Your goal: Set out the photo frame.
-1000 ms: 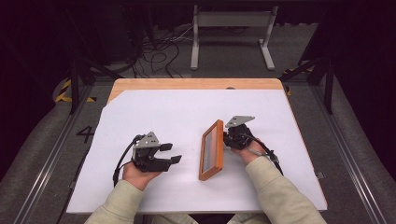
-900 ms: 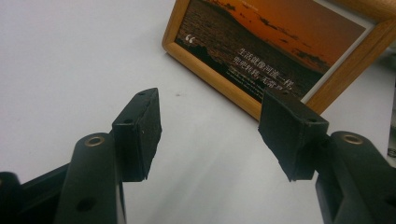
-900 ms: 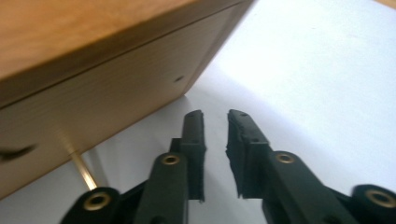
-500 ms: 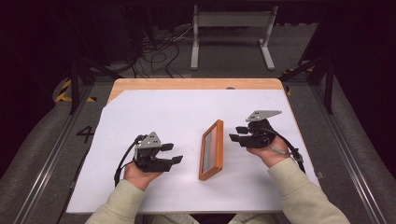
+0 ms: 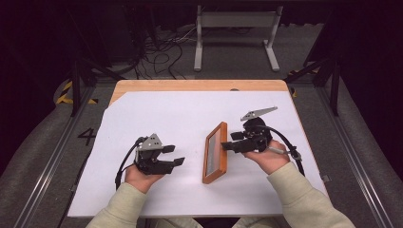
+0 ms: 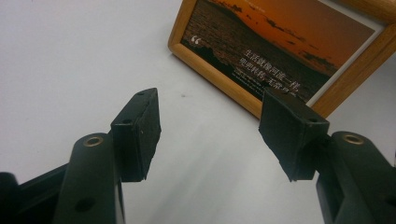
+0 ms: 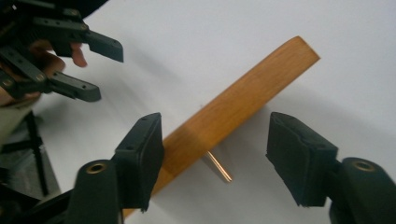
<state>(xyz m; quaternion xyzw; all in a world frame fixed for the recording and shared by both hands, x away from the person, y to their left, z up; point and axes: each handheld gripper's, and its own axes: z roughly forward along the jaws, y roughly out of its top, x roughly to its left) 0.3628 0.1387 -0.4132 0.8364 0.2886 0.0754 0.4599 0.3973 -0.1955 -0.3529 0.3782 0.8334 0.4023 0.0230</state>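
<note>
A wooden picture frame [image 5: 215,152] with a sunset photo [image 6: 280,46] stands tilted on the white table cover, propped on a thin metal leg [image 7: 217,167] behind it. My right gripper [image 5: 227,141] hovers just right of the frame's upper edge [image 7: 233,112]. Its jaws have just been opening, and the pads stand clear of the wood on either side. My left gripper [image 5: 178,155] rests open to the left of the frame, facing its picture side, with nothing between its fingers [image 6: 140,126]. The right gripper view also takes in that left gripper [image 7: 93,70] beyond the frame.
The white sheet [image 5: 166,114] covers a wooden table whose bare far edge [image 5: 199,85] shows at the back. Beyond the table are a metal stand [image 5: 235,28] and loose cables [image 5: 157,52] on the floor. Rails run along both sides.
The right gripper let go of the frame's upper edge, opened, and drew up and to the right. The frame stays standing in place. The left gripper has not moved.
</note>
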